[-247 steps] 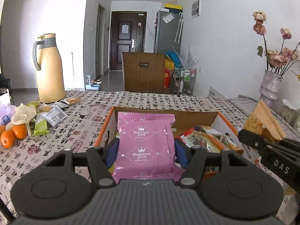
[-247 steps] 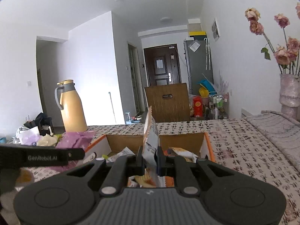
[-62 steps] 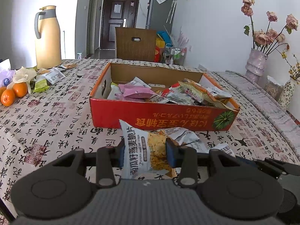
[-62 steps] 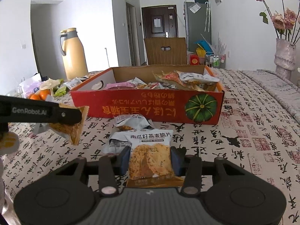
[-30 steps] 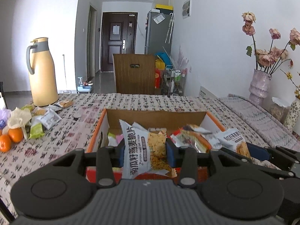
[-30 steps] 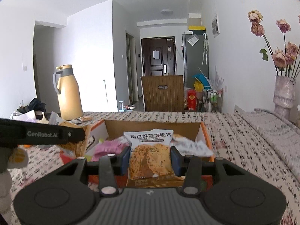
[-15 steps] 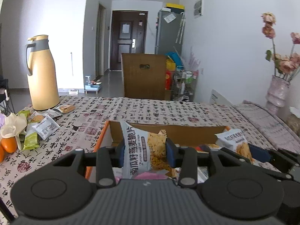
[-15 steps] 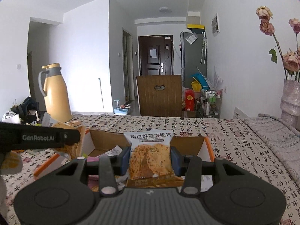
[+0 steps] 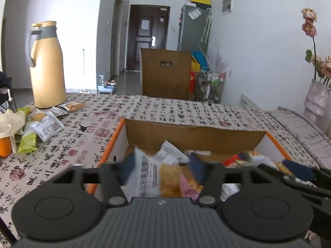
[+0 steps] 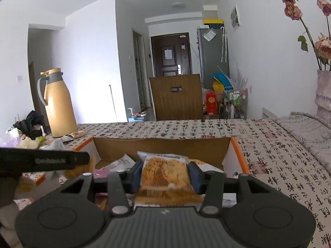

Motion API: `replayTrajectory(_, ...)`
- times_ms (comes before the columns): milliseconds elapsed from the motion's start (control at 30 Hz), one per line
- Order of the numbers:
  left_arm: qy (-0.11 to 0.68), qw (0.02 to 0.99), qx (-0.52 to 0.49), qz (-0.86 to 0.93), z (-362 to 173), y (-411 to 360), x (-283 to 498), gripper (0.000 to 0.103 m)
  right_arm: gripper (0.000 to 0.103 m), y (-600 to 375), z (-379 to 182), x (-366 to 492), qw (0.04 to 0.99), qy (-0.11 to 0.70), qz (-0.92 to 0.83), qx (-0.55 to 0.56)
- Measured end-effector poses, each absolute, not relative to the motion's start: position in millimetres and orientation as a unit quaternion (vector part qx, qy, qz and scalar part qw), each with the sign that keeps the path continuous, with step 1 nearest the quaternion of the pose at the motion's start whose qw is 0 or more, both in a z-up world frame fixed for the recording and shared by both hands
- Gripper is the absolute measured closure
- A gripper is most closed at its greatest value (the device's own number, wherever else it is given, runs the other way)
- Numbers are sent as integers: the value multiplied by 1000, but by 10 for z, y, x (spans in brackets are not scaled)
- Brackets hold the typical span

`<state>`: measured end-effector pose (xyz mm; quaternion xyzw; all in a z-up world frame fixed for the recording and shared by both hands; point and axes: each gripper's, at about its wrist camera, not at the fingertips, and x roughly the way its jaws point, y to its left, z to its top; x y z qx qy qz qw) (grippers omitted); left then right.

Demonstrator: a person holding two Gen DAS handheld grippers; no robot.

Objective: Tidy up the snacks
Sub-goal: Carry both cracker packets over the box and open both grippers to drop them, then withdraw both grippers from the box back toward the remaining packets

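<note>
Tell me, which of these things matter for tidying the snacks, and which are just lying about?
Job:
cardboard box
white snack packet
orange snack packet
left gripper
right gripper

Lying about:
yellow jug
vase
wooden chair

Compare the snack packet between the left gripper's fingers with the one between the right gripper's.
The left packet shows a white printed side and hangs tilted, blurred, clear of the opening left gripper. The right packet faces front with its orange biscuit picture, upright, still filling the opening right gripper. Both hang over the cardboard box.
</note>
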<state>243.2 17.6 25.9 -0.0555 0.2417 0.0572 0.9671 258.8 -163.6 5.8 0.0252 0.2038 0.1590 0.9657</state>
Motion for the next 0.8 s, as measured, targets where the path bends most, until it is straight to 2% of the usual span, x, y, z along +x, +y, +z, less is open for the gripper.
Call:
replayTrajectory(33,234,968,-56,65,271,179,2407,13,27,-1645,60,2576,967,201,155,28)
replayTrajectory(67,226,970,-58,75,283,186,2378,0,19,-1652,66,2553,968,198,151,29)
replayTrajectory(100,220,970,-61,80,302,184,2353,0,6,-1658,73,2540,970,193,147,31)
replayTrajectory(133,217,970,-65,83,312,194,2339,0,0,-1669,76,2523,971,189,144,33)
replayTrajectory(800,219,970,-67,81,385,188,2299,0,0,-1671,138,2461,974,180,131,26)
